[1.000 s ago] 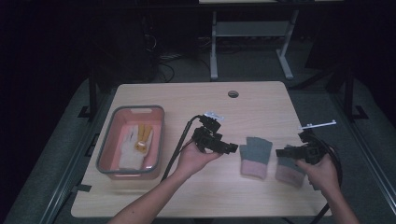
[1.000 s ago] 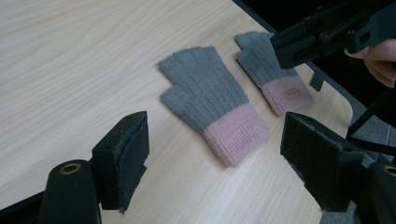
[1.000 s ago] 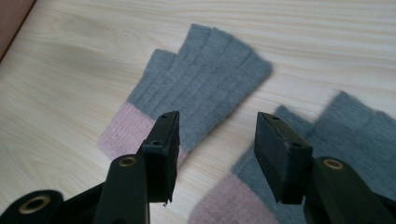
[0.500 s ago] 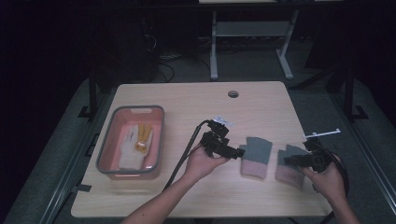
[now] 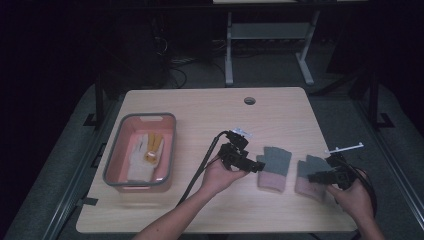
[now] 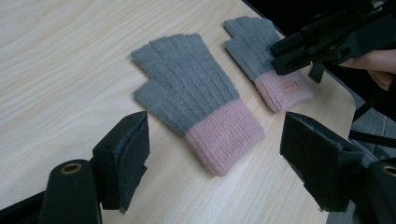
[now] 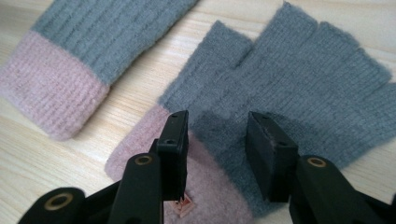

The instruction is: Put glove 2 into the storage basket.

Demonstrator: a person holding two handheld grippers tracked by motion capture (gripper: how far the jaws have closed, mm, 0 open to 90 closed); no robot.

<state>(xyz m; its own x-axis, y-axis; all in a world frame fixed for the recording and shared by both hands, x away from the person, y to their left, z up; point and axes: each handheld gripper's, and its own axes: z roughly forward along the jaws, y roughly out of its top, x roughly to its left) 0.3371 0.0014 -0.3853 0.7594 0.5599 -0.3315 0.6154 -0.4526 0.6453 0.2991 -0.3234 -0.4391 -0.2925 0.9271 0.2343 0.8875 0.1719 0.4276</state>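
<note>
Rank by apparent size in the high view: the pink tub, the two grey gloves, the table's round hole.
1. pink tub
2. left grey glove and right grey glove, which look alike
3. round hole

Grey-rimmed pink tray [image 5: 112,165], white glove [image 5: 136,159] inside, wooden table [image 5: 200,112]

The setting looks like a lab or test room set up for recording rather than a home. A plain light-wood table [image 5: 280,115] with a round cable hole [image 5: 249,101] stands lit in an otherwise dark room. It rests on grey floor matting [image 5: 70,170]. Behind it stands the white metal frame of another table [image 5: 265,35], with loose cables [image 5: 170,65] lying on the floor beside it. On the table sit a grey-rimmed pink bin [image 5: 141,151] and knitted fingerless gloves [image 5: 274,167], laid out like test props.
</note>
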